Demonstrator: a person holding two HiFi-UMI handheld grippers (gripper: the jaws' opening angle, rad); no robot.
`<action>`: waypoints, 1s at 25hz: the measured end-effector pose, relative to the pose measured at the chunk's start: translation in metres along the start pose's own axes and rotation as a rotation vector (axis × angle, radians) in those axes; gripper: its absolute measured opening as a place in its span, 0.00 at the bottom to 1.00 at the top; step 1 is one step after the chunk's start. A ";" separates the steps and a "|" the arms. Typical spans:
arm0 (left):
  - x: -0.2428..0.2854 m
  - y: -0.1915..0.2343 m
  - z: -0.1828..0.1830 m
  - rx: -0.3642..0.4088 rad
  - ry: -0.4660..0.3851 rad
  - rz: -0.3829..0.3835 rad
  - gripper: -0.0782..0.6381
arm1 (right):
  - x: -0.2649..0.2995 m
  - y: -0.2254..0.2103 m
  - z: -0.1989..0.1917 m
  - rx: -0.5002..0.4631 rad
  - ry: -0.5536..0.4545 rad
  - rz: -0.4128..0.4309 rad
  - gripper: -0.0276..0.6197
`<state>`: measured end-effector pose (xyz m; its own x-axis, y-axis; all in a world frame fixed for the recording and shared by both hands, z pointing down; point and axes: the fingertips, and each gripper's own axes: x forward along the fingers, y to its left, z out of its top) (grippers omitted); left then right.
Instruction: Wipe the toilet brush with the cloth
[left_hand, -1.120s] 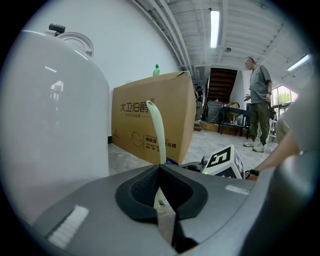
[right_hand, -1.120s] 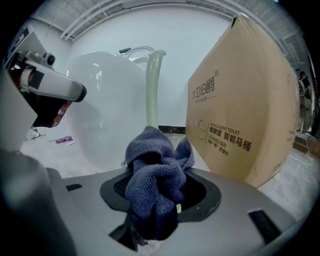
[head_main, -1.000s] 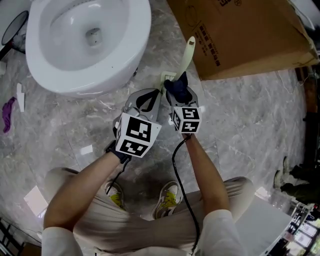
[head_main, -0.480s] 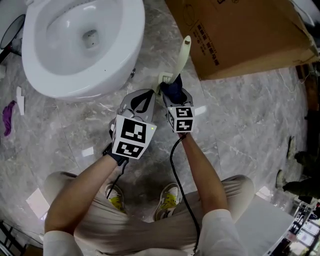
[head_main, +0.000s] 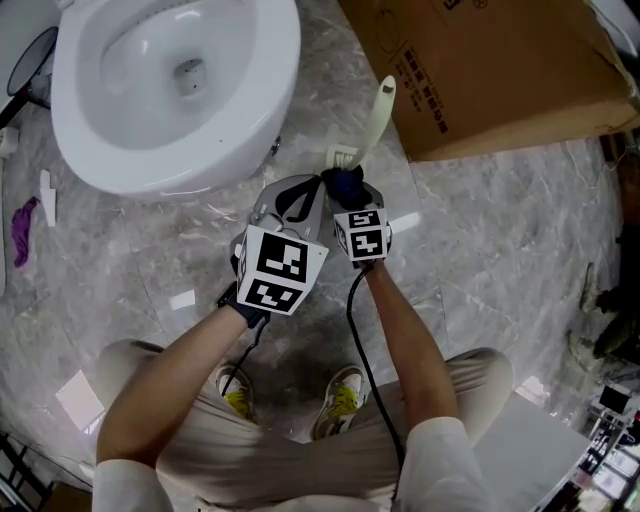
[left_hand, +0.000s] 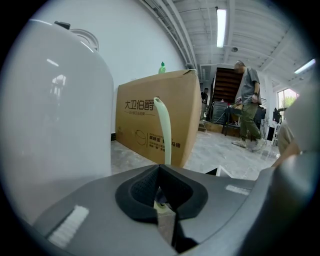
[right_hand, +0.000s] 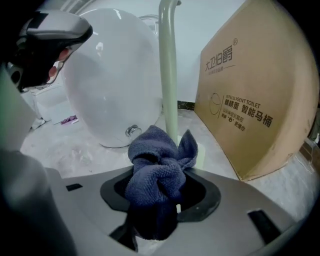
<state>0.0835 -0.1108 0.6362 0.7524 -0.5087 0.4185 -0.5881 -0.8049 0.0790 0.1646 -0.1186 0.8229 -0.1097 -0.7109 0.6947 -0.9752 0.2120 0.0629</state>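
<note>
Left gripper (left_hand: 161, 202) beside right gripper (right_hand: 159, 200), seemingly clamped.

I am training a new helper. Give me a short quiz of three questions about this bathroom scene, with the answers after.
1. True or false: the right hand-held gripper is shut on a dark blue cloth.
2. In the left gripper view, what stands behind the toilet brush handle? A) a bucket B) a cardboard box C) a mop
3. Fill in: in the head view, the toilet lies ahead, on the person's ____ side.

Key: 1 true; 2 B; 3 left.
</note>
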 end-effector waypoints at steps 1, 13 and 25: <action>0.000 0.001 -0.002 0.000 0.004 0.001 0.11 | 0.001 0.002 -0.003 0.001 0.009 0.007 0.35; -0.001 0.001 -0.011 0.017 0.025 0.004 0.11 | 0.007 0.011 -0.024 0.035 0.072 0.058 0.34; -0.001 0.001 -0.014 0.022 0.036 0.003 0.11 | 0.000 0.055 -0.027 0.050 0.098 0.377 0.34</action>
<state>0.0774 -0.1068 0.6488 0.7392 -0.4999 0.4513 -0.5834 -0.8101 0.0582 0.1161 -0.0886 0.8454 -0.4455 -0.5216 0.7276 -0.8785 0.4115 -0.2429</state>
